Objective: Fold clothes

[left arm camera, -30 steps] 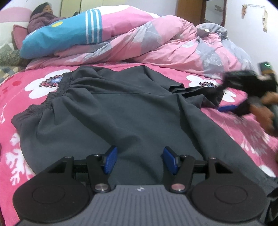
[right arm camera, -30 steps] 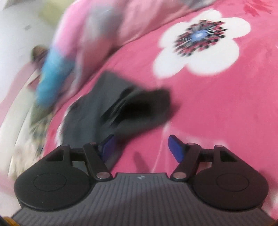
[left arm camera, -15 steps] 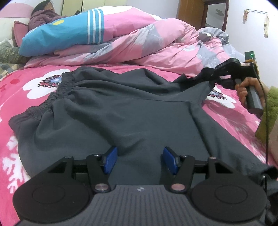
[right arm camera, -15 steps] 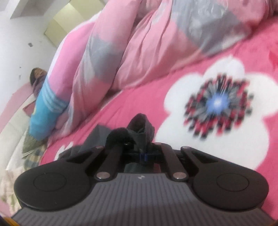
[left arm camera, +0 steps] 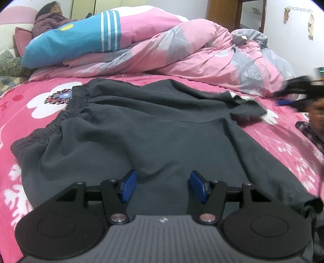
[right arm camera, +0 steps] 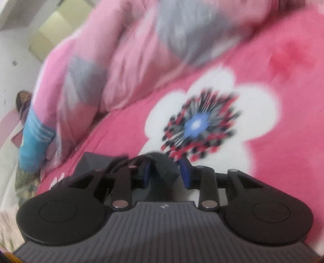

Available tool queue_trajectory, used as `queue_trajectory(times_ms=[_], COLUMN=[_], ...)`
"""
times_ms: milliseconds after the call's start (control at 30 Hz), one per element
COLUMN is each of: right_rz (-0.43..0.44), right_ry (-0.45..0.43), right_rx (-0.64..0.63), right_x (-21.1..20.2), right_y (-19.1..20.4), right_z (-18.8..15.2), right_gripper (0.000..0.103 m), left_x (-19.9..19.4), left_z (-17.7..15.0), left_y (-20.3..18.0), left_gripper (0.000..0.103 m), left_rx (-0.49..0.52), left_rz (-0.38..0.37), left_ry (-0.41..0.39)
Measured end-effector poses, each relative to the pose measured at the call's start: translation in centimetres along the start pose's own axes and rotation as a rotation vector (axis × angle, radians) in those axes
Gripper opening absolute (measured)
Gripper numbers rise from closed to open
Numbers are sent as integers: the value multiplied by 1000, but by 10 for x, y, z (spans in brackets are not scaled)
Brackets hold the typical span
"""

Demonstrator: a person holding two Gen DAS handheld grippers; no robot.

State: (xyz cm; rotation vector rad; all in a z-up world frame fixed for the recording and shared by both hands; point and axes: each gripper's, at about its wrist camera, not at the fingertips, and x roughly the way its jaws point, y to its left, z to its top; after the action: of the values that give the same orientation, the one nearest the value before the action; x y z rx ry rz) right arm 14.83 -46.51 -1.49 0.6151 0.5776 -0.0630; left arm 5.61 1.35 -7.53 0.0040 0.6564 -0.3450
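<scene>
Dark grey trousers point(left arm camera: 154, 129) lie spread on the pink flowered bedspread point(left arm camera: 283, 137), elastic waistband point(left arm camera: 68, 113) at the left. My left gripper point(left arm camera: 162, 187) hovers open just above the near part of the cloth, holding nothing. My right gripper point(right arm camera: 165, 174) is partly open, a fold of the grey cloth point(right arm camera: 162, 163) lying loose between its blue pads; in the left wrist view it shows blurred at the far right point(left arm camera: 293, 95), beyond the trouser leg end point(left arm camera: 247, 107).
A rumpled pink and grey quilt point(left arm camera: 182, 52) and a blue and pink pillow point(left arm camera: 77, 38) lie piled along the far side of the bed. A person point(left arm camera: 50, 14) rests at the far left. A wooden door point(left arm camera: 232, 14) stands behind.
My right gripper shut on the trouser leg end, pulled it out to the right, and has now opened and drawn away. The leg end lies flatter. My left gripper has stayed put.
</scene>
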Motion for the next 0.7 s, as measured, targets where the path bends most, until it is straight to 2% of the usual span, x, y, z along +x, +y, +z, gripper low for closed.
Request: queue_trajectory(times_ms=[133,233,333,467,500,633,700], right_rz=[-12,59,133,378,410,438,450], right_ry=[-144,-108,-67,212,277,465,490], right_rx=[-178,-234,-288,-47,20,341,451], right_x=[-139,-202,-263,-224,-208,-137,-122], right_y=[17,31,46,45,42,22,15], right_z=[8,-6,-21,-90,-113,-184,-201], right_gripper=[33,41,42,44,44,44,44], left_x=[-4,-10,-12,-15,-13,-13,-13], left_z=[2,3,-1,-7,-9,-12,-13], left_y=[1,-1,-7,-15,-16,-19,-20], left_gripper=[60,60,60,60,60,60,60], left_rx=[-16,-17,-3,17,17,38,45], left_rz=[4,8,14,22,24,41,45], left_ry=[-9,-21,-20,-17,-11,-17,-19])
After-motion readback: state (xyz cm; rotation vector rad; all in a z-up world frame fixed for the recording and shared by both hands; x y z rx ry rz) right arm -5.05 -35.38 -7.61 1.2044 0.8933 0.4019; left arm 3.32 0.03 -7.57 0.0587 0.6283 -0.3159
